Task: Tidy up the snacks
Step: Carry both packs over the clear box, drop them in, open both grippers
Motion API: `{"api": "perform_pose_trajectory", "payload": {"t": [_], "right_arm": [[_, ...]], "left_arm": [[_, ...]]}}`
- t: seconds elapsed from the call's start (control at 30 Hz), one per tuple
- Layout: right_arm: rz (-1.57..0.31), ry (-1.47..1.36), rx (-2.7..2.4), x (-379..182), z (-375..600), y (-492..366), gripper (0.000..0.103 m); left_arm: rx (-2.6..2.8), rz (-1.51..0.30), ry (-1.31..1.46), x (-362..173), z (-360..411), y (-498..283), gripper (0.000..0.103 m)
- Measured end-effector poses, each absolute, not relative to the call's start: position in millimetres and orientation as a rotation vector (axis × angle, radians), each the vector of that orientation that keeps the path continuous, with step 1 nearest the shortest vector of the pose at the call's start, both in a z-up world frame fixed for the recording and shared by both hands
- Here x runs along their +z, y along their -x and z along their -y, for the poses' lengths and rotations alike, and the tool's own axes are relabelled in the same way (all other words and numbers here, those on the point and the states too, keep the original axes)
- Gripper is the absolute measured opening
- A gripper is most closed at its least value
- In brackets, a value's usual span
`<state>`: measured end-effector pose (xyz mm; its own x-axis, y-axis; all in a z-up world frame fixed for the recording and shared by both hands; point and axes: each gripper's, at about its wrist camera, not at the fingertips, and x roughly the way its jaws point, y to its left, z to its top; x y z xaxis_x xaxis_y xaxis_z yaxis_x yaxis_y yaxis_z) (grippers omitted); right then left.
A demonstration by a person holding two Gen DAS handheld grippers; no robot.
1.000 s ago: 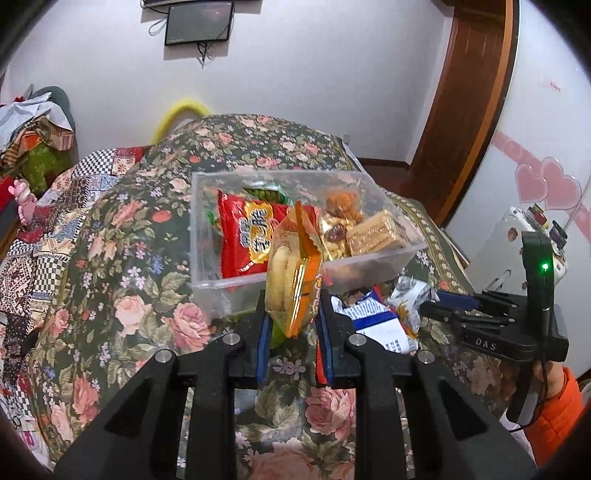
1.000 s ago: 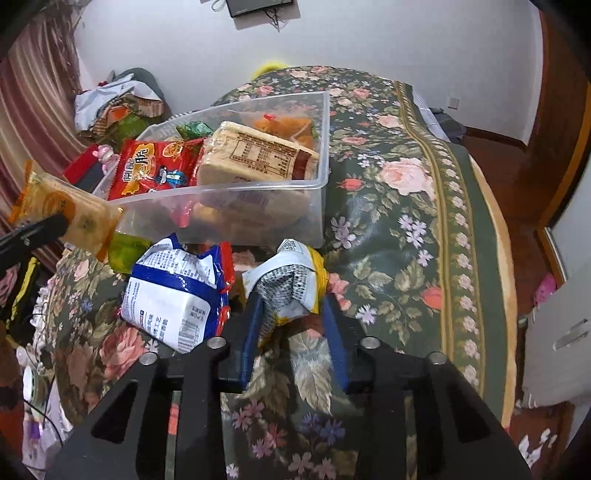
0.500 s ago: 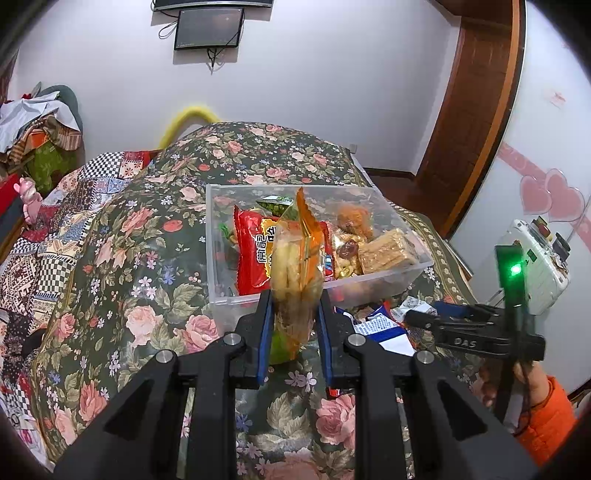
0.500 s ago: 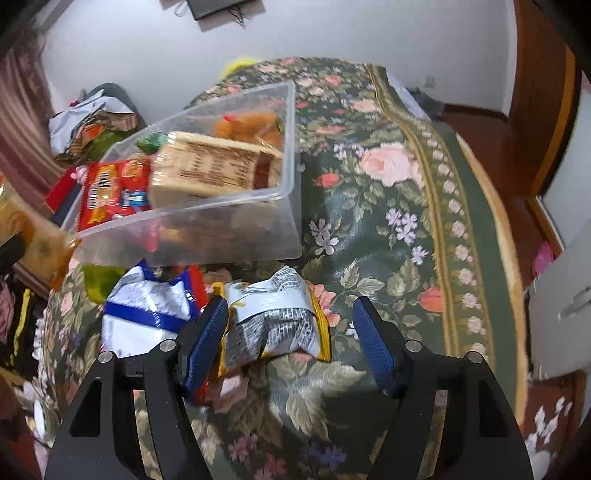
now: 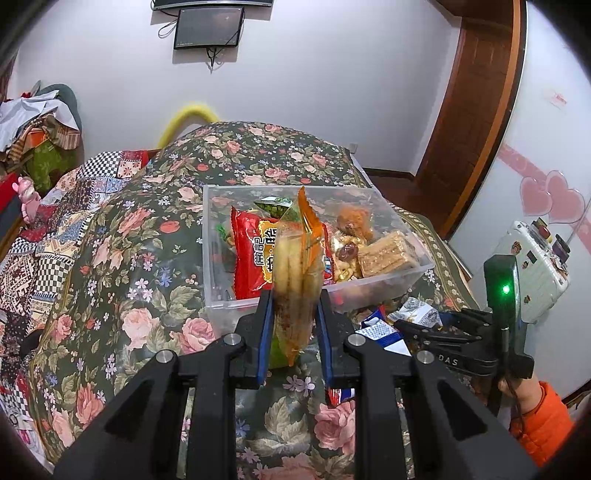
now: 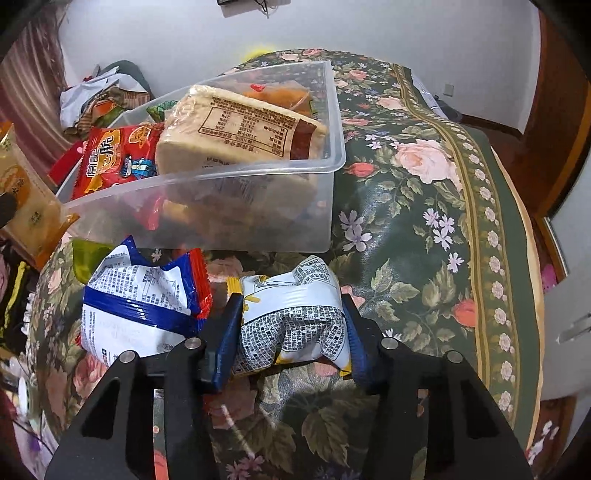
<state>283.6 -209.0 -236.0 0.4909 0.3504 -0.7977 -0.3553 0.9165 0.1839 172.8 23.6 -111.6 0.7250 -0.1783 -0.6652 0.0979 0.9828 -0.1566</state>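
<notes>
Left gripper (image 5: 293,314) clamps one orange biscuit pack (image 5: 297,273). Right gripper (image 6: 291,325), jaws just closing, squeezes one white packet (image 6: 295,314); one blue-white packet (image 6: 140,302) lies left of it.

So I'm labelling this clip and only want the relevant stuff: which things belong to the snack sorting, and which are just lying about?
Part of the job:
- clear plastic bin
- orange cracker pack in the left tongs
- white crumpled packet in the right tongs
- blue-and-white packet

Lying about:
- wall screen
- clothes pile
- white suitcase
</notes>
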Motion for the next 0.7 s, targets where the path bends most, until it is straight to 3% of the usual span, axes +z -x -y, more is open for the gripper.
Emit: {"api": "perform_pose_trajectory", "payload": {"t": [0.7], "right_arm": [[-0.751, -0.009, 0.457, -143.6, 218.7, -232.0, 0.045]], "left_arm": [[-0.141, -0.651, 0.125, -70.1, -31.8, -163.3, 0.021]]}}
